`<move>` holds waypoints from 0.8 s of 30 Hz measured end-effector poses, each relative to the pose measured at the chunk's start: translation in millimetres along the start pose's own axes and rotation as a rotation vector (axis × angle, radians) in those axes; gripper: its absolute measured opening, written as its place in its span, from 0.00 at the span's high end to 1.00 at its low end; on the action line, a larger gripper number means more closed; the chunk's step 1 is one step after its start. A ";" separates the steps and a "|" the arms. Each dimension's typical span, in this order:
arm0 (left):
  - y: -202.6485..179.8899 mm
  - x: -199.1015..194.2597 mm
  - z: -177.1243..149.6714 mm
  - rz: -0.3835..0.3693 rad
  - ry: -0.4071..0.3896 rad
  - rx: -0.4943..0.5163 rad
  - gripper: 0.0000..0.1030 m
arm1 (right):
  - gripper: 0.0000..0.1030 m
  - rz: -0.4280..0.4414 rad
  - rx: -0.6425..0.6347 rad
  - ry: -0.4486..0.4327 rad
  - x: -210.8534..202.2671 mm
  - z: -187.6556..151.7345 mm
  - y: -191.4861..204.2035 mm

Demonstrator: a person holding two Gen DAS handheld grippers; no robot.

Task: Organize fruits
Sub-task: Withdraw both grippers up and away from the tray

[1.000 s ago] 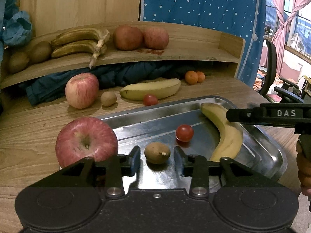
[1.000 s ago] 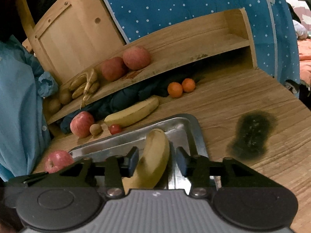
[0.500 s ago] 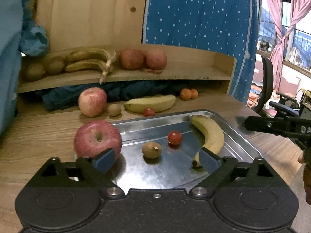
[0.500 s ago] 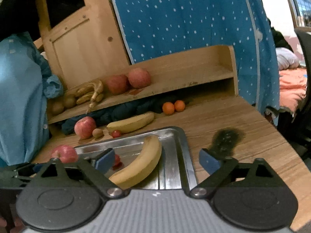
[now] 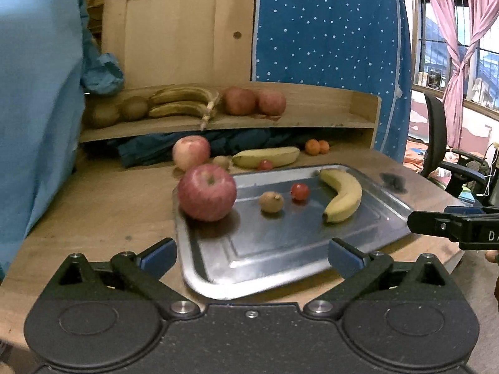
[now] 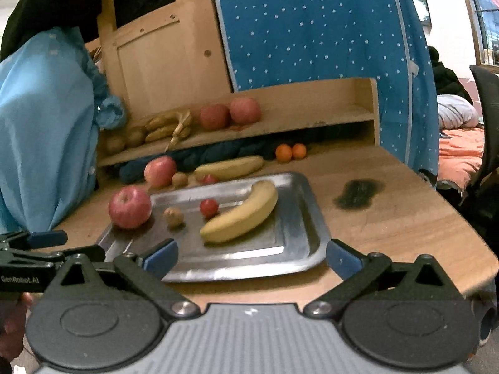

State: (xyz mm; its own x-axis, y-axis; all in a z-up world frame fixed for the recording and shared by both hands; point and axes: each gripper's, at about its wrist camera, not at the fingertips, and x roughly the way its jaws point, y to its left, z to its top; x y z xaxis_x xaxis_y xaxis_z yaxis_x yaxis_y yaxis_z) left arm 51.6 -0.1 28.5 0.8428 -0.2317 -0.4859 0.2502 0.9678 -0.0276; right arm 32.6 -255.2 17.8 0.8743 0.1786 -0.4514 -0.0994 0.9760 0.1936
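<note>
**Both claws wide open, nothing held**

Left gripper (image 5: 251, 254) spread wide, empty, hovering off the near edge of the metal tray (image 5: 280, 261). Right gripper (image 6: 251, 254) same deal, wide and touching nothing. On the tray: apple (image 5: 206, 192) at left edge, kiwi (image 5: 272, 201) and cherry tomato (image 5: 299, 191) mid-tray, banana (image 5: 343, 198) toward right edge.

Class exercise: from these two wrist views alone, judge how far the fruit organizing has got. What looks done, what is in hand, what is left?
Done: the metal tray holds an apple, a kiwi, a cherry tomato and a banana. In hand: nothing; the left gripper and right gripper are both open and empty, short of the tray. Possibly left: a second apple, a second banana and two oranges lie on the table behind it.
</note>
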 end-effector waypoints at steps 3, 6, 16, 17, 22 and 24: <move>3.0 -7.3 -9.9 0.006 0.006 -0.008 0.01 | 0.00 0.002 -0.011 0.000 -8.9 -7.7 7.4; 6.0 -13.6 -18.2 0.006 0.010 -0.018 0.01 | 0.00 -0.004 -0.031 -0.006 -17.9 -13.9 16.1; 11.4 -15.8 -29.3 0.014 0.035 -0.041 0.01 | 0.00 -0.018 -0.060 0.022 -19.2 -28.5 33.7; 12.2 -15.6 -29.0 0.013 0.035 -0.040 0.01 | 0.00 -0.017 -0.057 0.026 -18.6 -29.0 34.4; 12.8 -14.6 -27.9 0.014 0.034 -0.038 0.01 | 0.00 -0.020 -0.054 0.041 -15.2 -29.6 36.6; 13.4 -13.4 -25.3 0.014 0.033 -0.034 0.01 | 0.00 -0.024 -0.056 0.046 -13.2 -28.6 37.1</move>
State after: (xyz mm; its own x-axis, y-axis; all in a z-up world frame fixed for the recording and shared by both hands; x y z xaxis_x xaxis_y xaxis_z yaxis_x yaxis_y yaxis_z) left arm 31.6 18.4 12.6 0.8297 -0.2150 -0.5152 0.2213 0.9739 -0.0500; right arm 3.8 -217.8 6.1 0.8541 0.1594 -0.4950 -0.1062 0.9853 0.1341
